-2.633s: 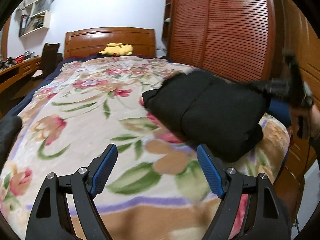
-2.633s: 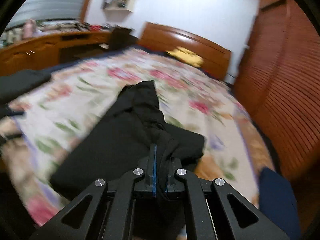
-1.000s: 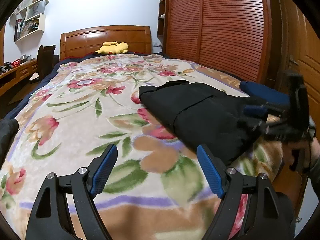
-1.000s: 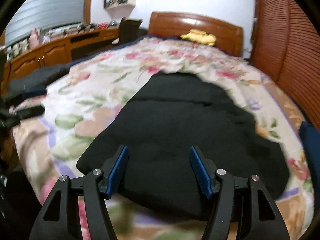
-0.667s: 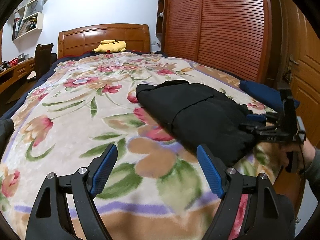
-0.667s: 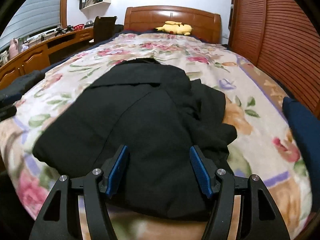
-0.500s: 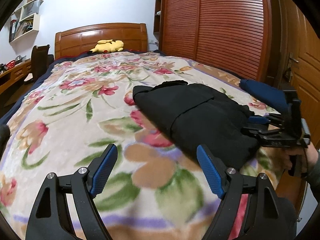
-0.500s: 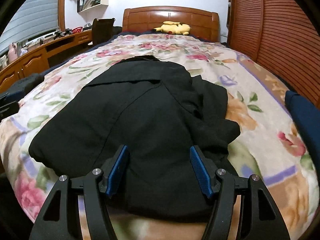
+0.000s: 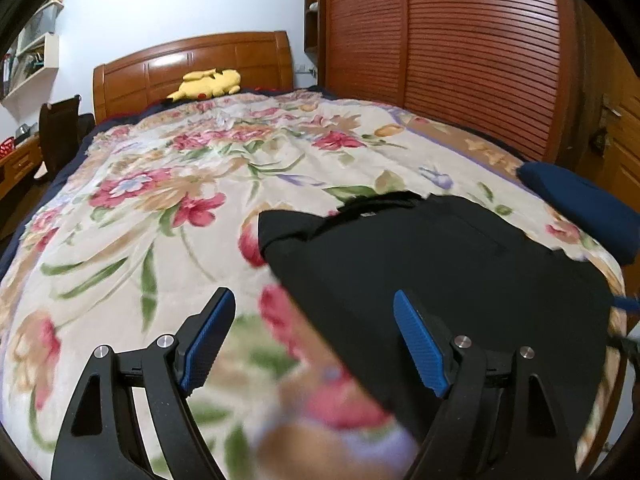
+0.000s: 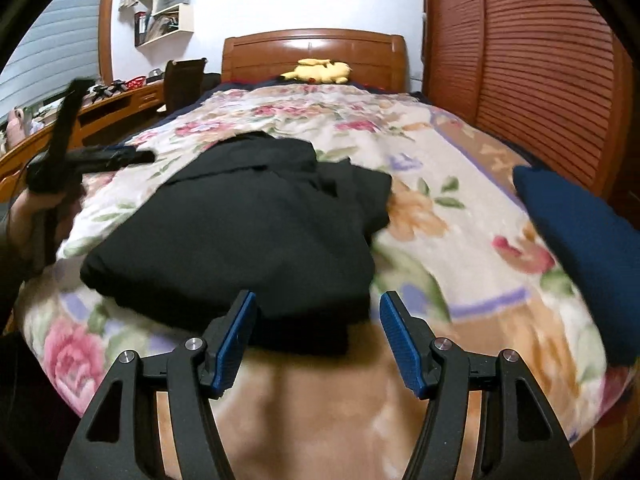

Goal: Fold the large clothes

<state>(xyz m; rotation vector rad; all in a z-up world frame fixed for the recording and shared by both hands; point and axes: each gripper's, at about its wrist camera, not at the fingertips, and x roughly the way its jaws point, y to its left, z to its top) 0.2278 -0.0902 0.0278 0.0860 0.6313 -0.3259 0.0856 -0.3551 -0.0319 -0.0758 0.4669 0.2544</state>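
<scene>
A black garment (image 9: 440,264) lies folded in a thick bundle on the floral bedspread (image 9: 168,208) near the foot of the bed. It also shows in the right wrist view (image 10: 248,224). My left gripper (image 9: 312,340) is open and empty, low over the bed, with the garment's left edge between its blue pads. My right gripper (image 10: 316,332) is open and empty at the garment's near edge. The left gripper shows blurred at the left of the right wrist view (image 10: 80,160).
A folded dark blue cloth (image 10: 588,244) lies at the bed's right edge (image 9: 580,208). A yellow plush toy (image 9: 208,82) sits by the wooden headboard (image 9: 192,64). Louvred wardrobe doors (image 9: 460,52) stand to the right. A desk and chair (image 10: 184,80) are on the left.
My right gripper opened and let go of the black garment, which dropped flat on the bed, then drew back to its near edge. My left gripper moved right and forward to the garment.
</scene>
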